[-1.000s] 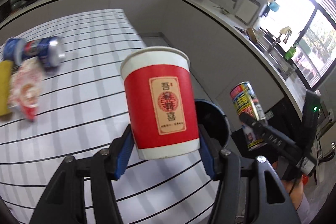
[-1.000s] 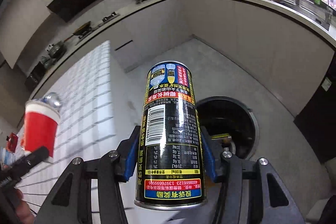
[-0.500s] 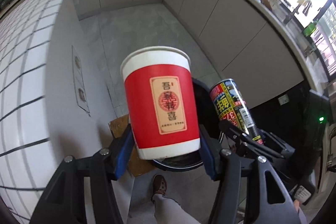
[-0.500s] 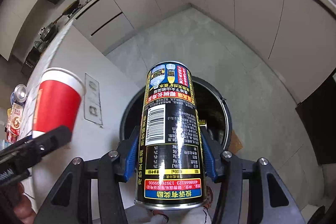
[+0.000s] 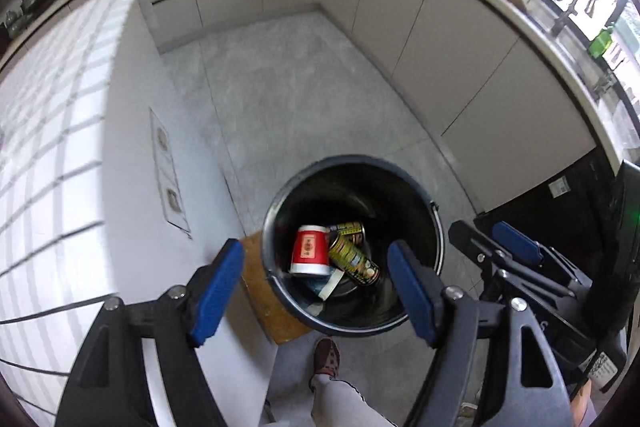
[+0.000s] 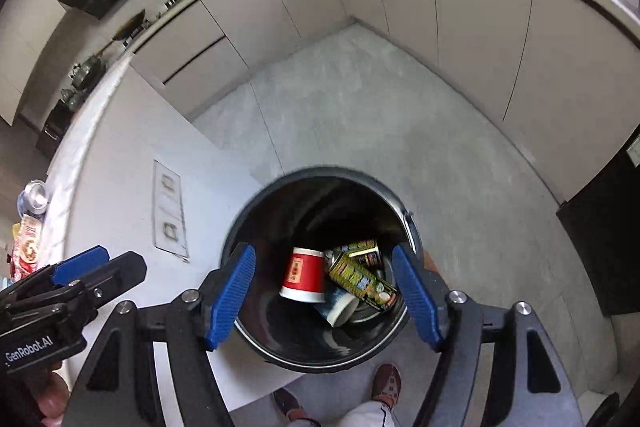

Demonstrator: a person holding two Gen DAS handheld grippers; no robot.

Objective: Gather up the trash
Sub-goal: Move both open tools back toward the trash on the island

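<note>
A black round trash bin stands on the grey floor below me; it also shows in the right wrist view. Inside it lie a red paper cup, black and yellow cans and a white and blue cup. My left gripper is open and empty above the bin. My right gripper is open and empty above the bin too; it shows at the right of the left wrist view.
The white tiled counter is at the left, with a can and a snack packet on it. Grey kitchen cabinets line the back and right. The person's shoes stand beside the bin.
Both grippers have opened. The red cup and the black and yellow can have dropped from them into the bin.
</note>
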